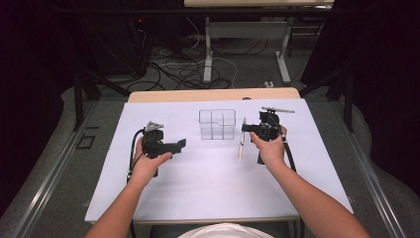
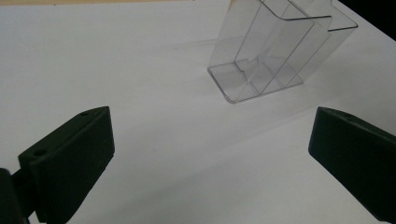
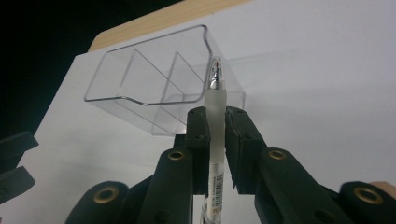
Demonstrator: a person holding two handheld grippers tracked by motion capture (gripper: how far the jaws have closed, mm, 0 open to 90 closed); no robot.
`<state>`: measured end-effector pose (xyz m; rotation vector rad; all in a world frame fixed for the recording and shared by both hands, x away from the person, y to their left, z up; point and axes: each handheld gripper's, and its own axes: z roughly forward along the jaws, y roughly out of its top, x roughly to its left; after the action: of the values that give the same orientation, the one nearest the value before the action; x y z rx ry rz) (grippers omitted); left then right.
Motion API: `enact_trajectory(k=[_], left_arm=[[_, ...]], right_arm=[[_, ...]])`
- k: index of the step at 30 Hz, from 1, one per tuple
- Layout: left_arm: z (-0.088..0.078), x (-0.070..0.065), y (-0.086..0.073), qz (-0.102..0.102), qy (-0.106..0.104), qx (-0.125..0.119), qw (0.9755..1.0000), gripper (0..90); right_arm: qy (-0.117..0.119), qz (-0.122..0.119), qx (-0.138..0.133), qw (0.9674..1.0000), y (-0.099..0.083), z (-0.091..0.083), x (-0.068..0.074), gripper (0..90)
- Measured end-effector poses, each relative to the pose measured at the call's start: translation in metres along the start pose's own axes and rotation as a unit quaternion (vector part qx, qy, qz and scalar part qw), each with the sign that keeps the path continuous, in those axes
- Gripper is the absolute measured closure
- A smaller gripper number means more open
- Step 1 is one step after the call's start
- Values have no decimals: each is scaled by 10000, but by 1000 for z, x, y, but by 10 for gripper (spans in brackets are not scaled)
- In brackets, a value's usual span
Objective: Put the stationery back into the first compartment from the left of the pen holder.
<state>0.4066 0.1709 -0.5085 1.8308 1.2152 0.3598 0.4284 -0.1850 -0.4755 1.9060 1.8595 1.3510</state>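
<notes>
— While the right gripper (image 3: 215, 122) hangs above the worktop (image 1: 208, 183), what's it got?
— A pen (image 3: 215, 100), pinched tight between its jaws, tip poking out past them. From the high view the pen (image 1: 241, 141) stands nearly upright, just to the right of the clear organizer (image 1: 217, 124).
— Touching the organizer?
— Apart from it, close beside. Along the right gripper's own line of sight the pen tip lies over the organizer's (image 3: 154, 84) near wall, dividers visible behind.
— And the left gripper (image 1: 179, 145)?
— Jaws spread wide, nothing between them. It sits over the white sheet, left of the organizer (image 2: 275, 51), well apart from it.
— Organizer upright?
— Standing on the worktop, open top up.
</notes>
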Motion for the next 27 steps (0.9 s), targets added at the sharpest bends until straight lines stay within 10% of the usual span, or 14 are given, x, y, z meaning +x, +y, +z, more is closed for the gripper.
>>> enact_trajectory(k=[11,21,27], left_arm=[[-6,-23,6,152,-437,-161,9988,167],[-8,-41,8,426,-922,-219,9946,356],[-8,-49,12,261,-1191,-203,9923,368]], right_arm=[[196,-1297,-529,9899,-12,-8,32,802],[403,-1879,-659,9792,-25,-11,50,802],[524,-2095,-717,9738,-31,-14,59,802]])
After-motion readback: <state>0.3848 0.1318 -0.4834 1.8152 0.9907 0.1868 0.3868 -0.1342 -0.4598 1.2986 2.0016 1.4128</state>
